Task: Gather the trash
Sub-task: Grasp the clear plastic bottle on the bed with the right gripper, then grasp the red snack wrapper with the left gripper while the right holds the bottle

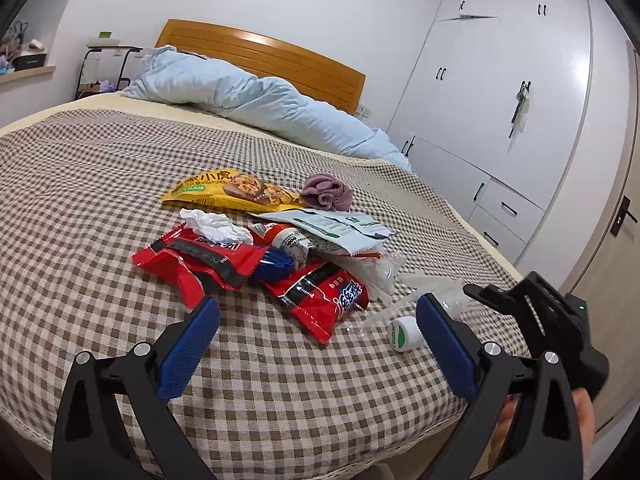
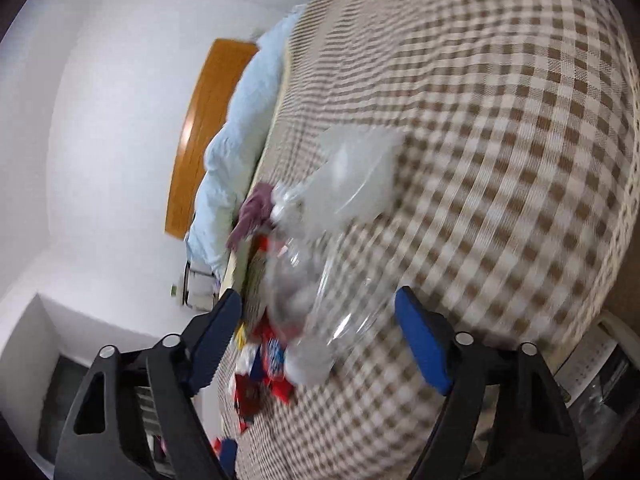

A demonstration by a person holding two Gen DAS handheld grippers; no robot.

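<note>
While both grippers hang over the brown-and-cream checked bedspread (image 1: 100, 184), the litter lies heaped near its middle: two red crinkled snack wrappers (image 1: 196, 258), one yellow snack bag (image 1: 228, 192), one white crumpled tissue (image 1: 216, 226), one pale printed sachet (image 1: 340, 226), one blue plastic scoop (image 1: 272, 266) half buried between the reds, and one mauve bunched cloth (image 1: 326, 192). The left gripper (image 1: 320, 344) stands wide apart with nothing between its blue pads, short of the heap. Just beside its right finger lies a clear crushed plastic bottle (image 2: 320, 292) with a white-and-green cap (image 1: 404, 333). The right gripper (image 2: 320, 340) (rolled well onto its side, so the bed looks tipped) has that bottle between its fingers, yet gaps show on both sides and the pads do not press it. Its view is smeared with motion blur, so the bottle's far end and a whitish translucent sheet (image 2: 356, 168) beyond it are hard to make out.
</note>
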